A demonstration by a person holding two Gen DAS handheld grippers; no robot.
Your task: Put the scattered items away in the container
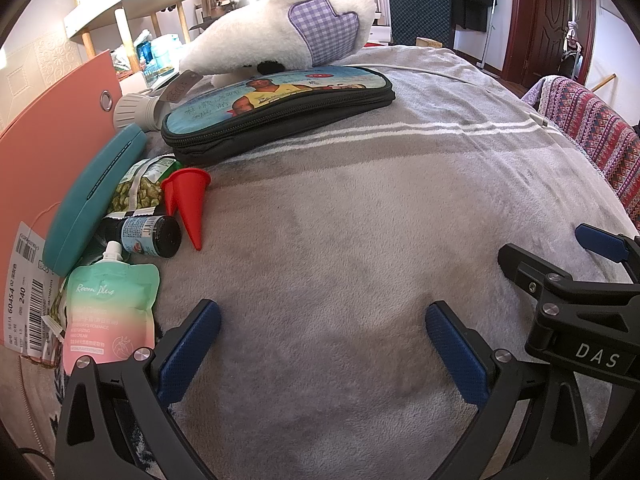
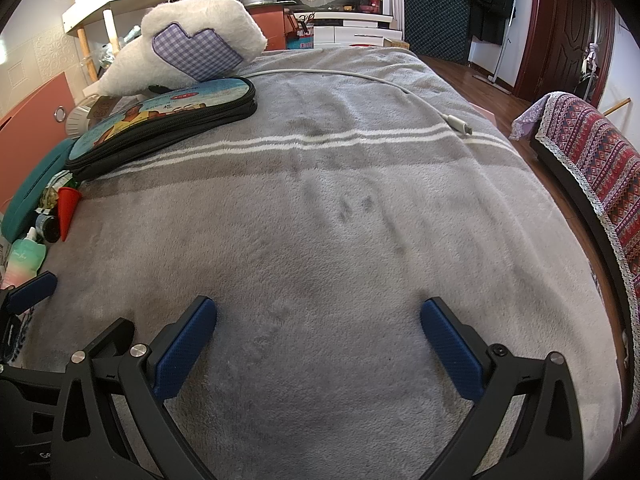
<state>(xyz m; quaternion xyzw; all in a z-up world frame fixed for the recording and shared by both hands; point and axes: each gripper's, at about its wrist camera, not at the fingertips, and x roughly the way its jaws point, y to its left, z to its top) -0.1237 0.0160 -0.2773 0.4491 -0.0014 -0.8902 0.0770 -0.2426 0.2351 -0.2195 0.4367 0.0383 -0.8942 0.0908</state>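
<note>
Both hand-held grippers, left [image 1: 322,328] and right [image 2: 318,326], hang with jaws apart and empty over the blanket [image 1: 360,208]; items cluster beside the pink box [image 1: 48,148]; approach the cone [image 1: 188,204] low, grip across its body.

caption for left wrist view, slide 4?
Open left claw above grey fleece blanket; red plastic cone, zipped printed pencil case and pastel spout pouch await tidying.
</note>
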